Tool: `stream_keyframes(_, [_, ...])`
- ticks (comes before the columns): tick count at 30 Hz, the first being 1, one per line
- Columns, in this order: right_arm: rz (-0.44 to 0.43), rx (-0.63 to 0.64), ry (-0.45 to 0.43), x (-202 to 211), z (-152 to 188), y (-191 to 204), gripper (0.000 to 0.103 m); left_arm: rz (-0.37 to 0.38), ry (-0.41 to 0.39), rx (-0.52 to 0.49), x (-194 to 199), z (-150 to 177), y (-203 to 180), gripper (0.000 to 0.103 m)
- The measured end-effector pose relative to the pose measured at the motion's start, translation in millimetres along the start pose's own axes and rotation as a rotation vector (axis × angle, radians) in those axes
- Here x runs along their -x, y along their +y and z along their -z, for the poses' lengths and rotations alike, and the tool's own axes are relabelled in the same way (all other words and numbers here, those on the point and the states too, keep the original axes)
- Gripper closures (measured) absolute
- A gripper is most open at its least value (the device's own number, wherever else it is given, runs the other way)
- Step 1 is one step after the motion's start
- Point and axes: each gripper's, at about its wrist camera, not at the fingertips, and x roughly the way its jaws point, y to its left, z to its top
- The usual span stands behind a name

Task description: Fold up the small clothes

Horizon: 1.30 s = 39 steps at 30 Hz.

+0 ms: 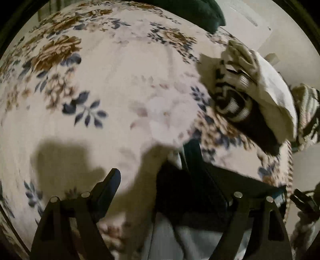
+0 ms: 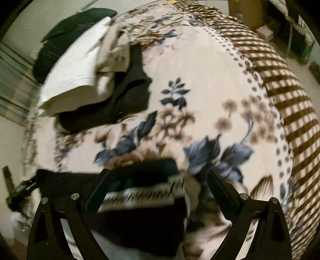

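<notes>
A dark garment (image 1: 192, 192) lies on the floral blanket (image 1: 120, 80) just in front of my left gripper (image 1: 168, 180), whose fingers stand wide apart; the right finger is hidden against the dark cloth. In the right wrist view the same dark garment (image 2: 140, 220), with a pale patterned band (image 2: 144, 195), lies between the spread fingers of my right gripper (image 2: 160, 176). A pile of clothes (image 1: 256, 96), white, black and striped, sits at the right; it also shows in the right wrist view (image 2: 96, 80) at the upper left.
A brown checked border (image 2: 280, 84) runs along the blanket's right edge. A dark green cushion (image 1: 200, 14) lies at the far end. My right gripper's body (image 1: 306, 202) shows at the left view's right edge. Both views are motion-blurred.
</notes>
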Motion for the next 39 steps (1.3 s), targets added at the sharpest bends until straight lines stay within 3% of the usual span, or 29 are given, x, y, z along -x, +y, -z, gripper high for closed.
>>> stream_keyframes(2, [0.004,0.072,0.057,-2.0,10.9,1.3,0.006,0.008,0.026,-0.036,-0.5,8.4,-3.9,0.019])
stream_keyframes(6, [0.075,0.195,0.159,-27.0,19.2,13.8,0.008,-0.088,0.092,-0.175,-28.9,14.5,-33.8,0.019])
stream_keyframes(9, [0.094,0.146,0.158,-48.1,5.2,16.0,0.008,-0.141,0.096,-0.205,-58.1,-4.4,-48.4,0.019])
stream_keyframes(12, [0.146,0.054,0.114,-60.9,-16.1,6.9,0.008,-0.215,0.119,-0.163,-88.7,-32.5,-42.6,0.019])
stream_keyframes(15, [0.163,-0.015,0.092,-62.7,-27.5,-3.6,0.008,-0.162,0.132,-0.060,-87.3,-49.1,-28.7,0.019])
stream_keyframes(19, [0.040,-0.054,0.119,-52.8,-23.2,-11.1,0.008,-0.060,0.115,0.008,-62.8,-44.8,-17.2,0.019])
stream_keyframes(22, [-0.115,-0.116,0.157,-51.0,-9.5,-22.3,0.010,0.017,0.172,0.048,-69.5,-30.6,-8.4,0.020])
stream_keyframes(23, [-0.147,-0.134,0.153,-51.5,-6.2,-24.9,0.016,0.026,0.178,0.041,-72.4,-27.5,-8.3,0.022])
stream_keyframes(25, [-0.149,-0.154,0.147,-52.0,-3.1,-24.3,0.074,0.037,0.151,0.002,-72.0,-21.4,-11.5,0.077])
stream_keyframes(26, [-0.138,-0.168,0.116,-49.0,-2.1,-26.3,0.078,0.035,0.141,-0.014,-70.8,-20.6,-13.4,0.098])
stream_keyframes(27, [-0.147,-0.174,0.084,-44.1,-2.6,-25.1,0.096,0.036,0.098,-0.015,-61.8,-19.3,-12.7,0.098])
stream_keyframes(30, [-0.124,-0.133,-0.002,-26.3,-5.7,-15.0,0.096,0.025,-0.008,-0.028,-34.1,-23.2,-11.2,0.098])
stream_keyframes(32, [-0.068,-0.099,-0.031,-23.7,-11.5,-4.7,0.097,0.015,0.003,-0.032,-38.0,-28.0,-9.4,0.098])
stream_keyframes(34, [-0.030,-0.097,-0.028,-31.2,-19.7,-5.1,0.097,-0.005,0.065,-0.007,-60.4,-32.4,4.4,0.097])
stream_keyframes(37, [-0.008,-0.116,0.062,-51.0,-29.3,-13.4,0.097,0.056,0.140,0.091,-78.2,-31.6,23.6,0.094])
stream_keyframes(38, [-0.002,-0.129,0.099,-55.8,-30.8,-13.9,0.097,0.083,0.138,0.122,-72.9,-31.0,28.5,0.088])
stream_keyframes(39, [-0.009,-0.139,0.099,-51.3,-30.1,-15.4,0.096,0.120,0.128,0.154,-62.0,-29.0,34.4,0.073])
